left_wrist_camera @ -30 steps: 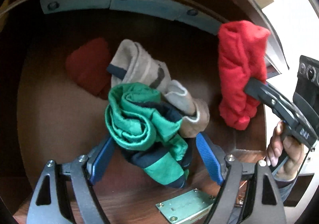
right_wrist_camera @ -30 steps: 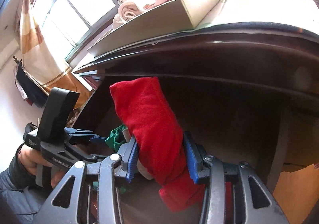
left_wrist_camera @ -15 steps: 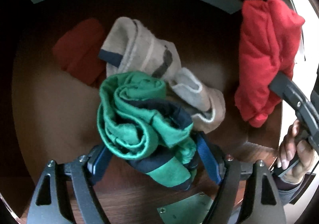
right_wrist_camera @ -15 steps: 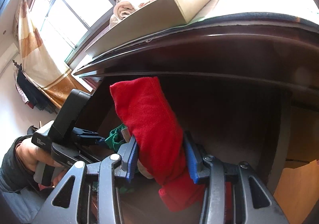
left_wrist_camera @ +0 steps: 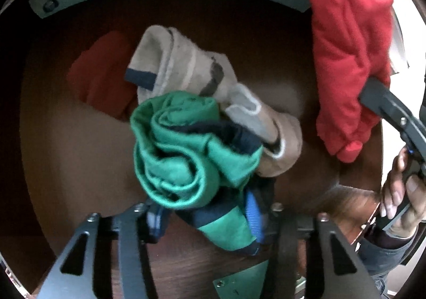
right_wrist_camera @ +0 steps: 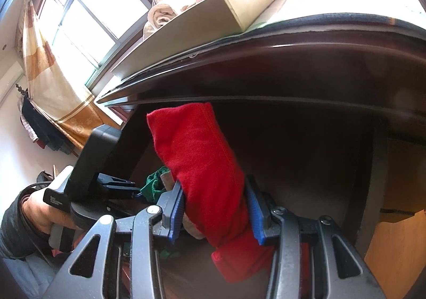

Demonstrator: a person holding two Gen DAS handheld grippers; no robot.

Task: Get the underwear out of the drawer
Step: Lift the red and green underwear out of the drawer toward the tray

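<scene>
Dark brown wooden drawer (left_wrist_camera: pixel 66 166) fills the left wrist view, seen from above; the left gripper (left_wrist_camera: pixel 205 216) is clamped on a rolled green and navy cotton underwear (left_wrist_camera: pixel 183 155), pinched low on the roll, probably so the bundle lifts whole instead of unrolling; a beige and grey folded garment (left_wrist_camera: pixel 191 70) lies just behind and touches it; a dull red folded piece (left_wrist_camera: pixel 103 78) rests on the drawer floor further back; at the right a bright red fleecy roll (left_wrist_camera: pixel 348 64) hangs in the other tool.

Sunlit window and striped curtain (right_wrist_camera: pixel 53 80) back the right wrist view; the right gripper (right_wrist_camera: pixel 215 213) squeezes that red roll across its middle, upright, near the drawer mouth under the cabinet top (right_wrist_camera: pixel 293 40); a cream box (right_wrist_camera: pixel 202 22) sits above.
</scene>
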